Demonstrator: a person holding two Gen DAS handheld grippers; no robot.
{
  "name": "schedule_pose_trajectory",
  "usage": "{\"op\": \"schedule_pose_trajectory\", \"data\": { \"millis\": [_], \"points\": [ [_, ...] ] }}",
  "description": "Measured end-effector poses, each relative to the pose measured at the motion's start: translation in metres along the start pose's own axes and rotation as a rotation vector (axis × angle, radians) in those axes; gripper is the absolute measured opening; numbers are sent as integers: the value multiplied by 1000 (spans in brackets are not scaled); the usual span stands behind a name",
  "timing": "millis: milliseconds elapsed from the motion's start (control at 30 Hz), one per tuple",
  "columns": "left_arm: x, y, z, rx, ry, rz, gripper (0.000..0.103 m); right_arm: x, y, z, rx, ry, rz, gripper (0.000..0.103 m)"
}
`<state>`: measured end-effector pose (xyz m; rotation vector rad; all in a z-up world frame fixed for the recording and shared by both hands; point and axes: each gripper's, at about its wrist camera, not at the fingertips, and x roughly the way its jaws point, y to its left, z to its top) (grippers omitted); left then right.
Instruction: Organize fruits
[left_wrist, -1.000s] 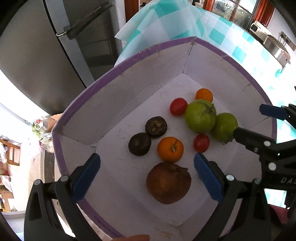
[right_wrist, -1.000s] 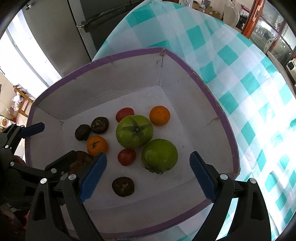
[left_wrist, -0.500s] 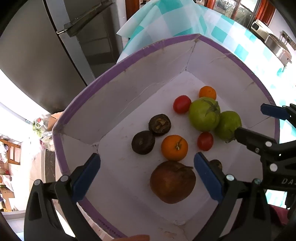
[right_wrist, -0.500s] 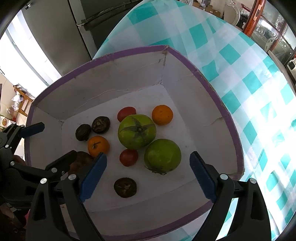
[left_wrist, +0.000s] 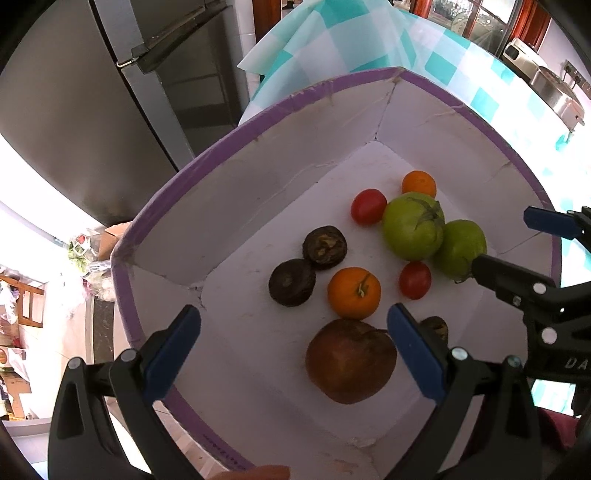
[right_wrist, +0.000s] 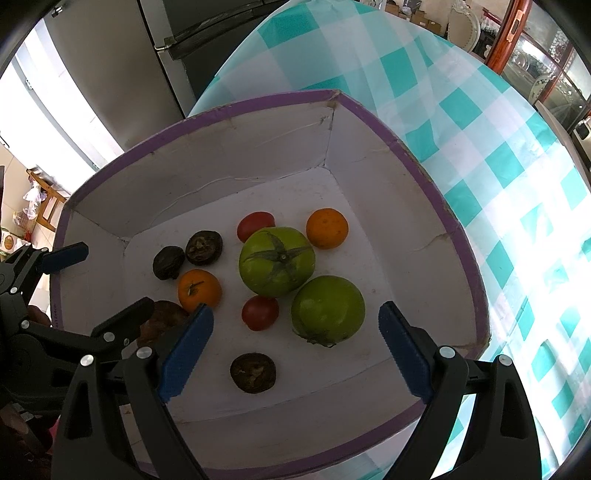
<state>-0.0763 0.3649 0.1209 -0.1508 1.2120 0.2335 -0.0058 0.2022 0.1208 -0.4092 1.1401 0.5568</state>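
Assorted loose fruits clustered inside purple-rimmed white box.

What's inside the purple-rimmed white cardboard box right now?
Purple-rimmed white cardboard box holds two green tomatoes, two red tomatoes, two oranges, three dark shrivelled fruits and one large brown fruit. In the right wrist view the left gripper partly hides the brown one.

The box and its fruit sit a little lower and further right in the left wrist view than a second ago. A third dark fruit, hidden before, now peeks out beside the left gripper's right finger. In the right wrist view the fruit also sits slightly further right.
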Motion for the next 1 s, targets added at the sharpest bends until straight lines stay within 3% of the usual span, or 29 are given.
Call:
{"op": "schedule_pose_trajectory", "data": {
  "millis": [500,633,800,900,1000],
  "points": [
    [1,4,2,3,-37,26,101,2,7,-4,12,0,-21,88],
    [-5,4,2,-2,-87,57,101,2,6,-7,36,-2,-21,88],
    [-3,5,6,-18,-62,64,101,0,7,-11,57,-13,-13,88],
    [-12,-1,3,-12,-71,119,101,-13,9,-17,53,-72,3,88],
    [-34,-13,-5,-18,-138,169,101,-38,5,-29,54,-172,28,88]
  ]
}}
